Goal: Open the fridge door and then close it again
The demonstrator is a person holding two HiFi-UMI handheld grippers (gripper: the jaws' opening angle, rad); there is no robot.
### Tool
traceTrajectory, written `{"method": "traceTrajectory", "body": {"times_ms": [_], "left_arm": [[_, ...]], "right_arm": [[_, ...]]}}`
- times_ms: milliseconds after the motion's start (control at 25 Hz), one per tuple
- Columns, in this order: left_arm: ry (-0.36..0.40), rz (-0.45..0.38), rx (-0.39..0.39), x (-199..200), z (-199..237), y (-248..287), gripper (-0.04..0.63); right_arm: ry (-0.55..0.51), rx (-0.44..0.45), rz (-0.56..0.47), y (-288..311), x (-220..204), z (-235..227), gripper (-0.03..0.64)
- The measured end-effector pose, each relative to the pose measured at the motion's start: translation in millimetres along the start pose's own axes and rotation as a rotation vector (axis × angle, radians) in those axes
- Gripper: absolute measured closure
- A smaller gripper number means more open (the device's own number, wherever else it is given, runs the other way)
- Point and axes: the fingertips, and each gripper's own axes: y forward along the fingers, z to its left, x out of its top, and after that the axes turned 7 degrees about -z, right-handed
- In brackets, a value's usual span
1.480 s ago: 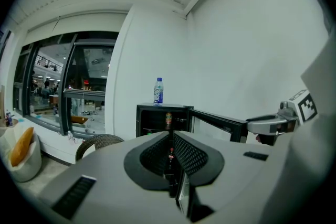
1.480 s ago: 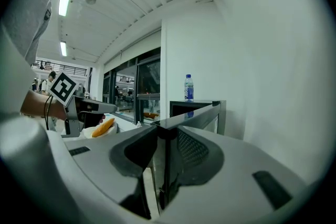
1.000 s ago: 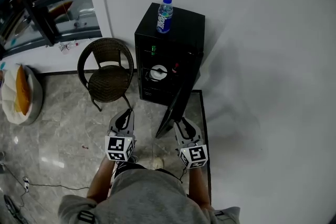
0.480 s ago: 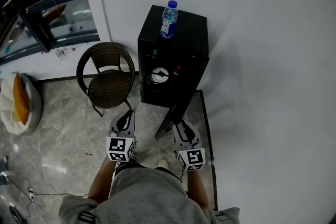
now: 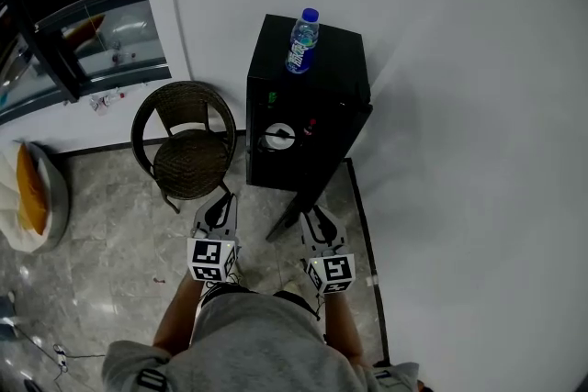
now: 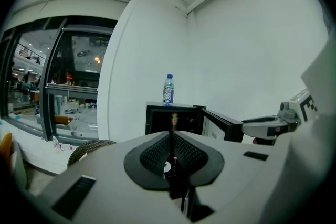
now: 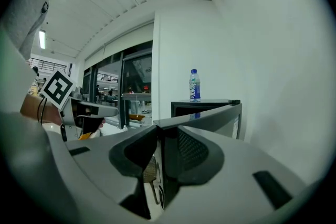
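Observation:
A small black fridge (image 5: 308, 78) stands against the white wall, with a water bottle (image 5: 303, 41) on top. Its door (image 5: 312, 184) hangs open and swings out toward me from a hinge on the right. My right gripper (image 5: 312, 216) is shut on the door's free edge. In the right gripper view the dark door edge (image 7: 167, 149) sits between the two pads. My left gripper (image 5: 219, 202) hovers left of the door, shut and empty, pointing at the open fridge interior (image 6: 157, 120).
A round wicker chair (image 5: 188, 151) stands just left of the fridge, close to my left gripper. A white bag with something orange in it (image 5: 28, 193) lies on the floor at far left. A glass partition (image 5: 83, 32) runs behind it. The white wall (image 5: 459, 151) borders the right.
Both grippers have shifted along the floor, and the view has shifted with them. The door edge stays in my right gripper's jaws, and the door now angles slightly more to the left.

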Motion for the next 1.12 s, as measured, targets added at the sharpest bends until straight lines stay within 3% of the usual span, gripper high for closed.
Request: {"method": "traceTrajectory", "body": {"times_ms": [1120], "left_arm": [[0.033,-0.006,-0.100,4.2,98.2,14.1,0.568]], "right_arm": [[0.033,-0.187,0.029,99.7,0.8,37.9,0.489]]}}
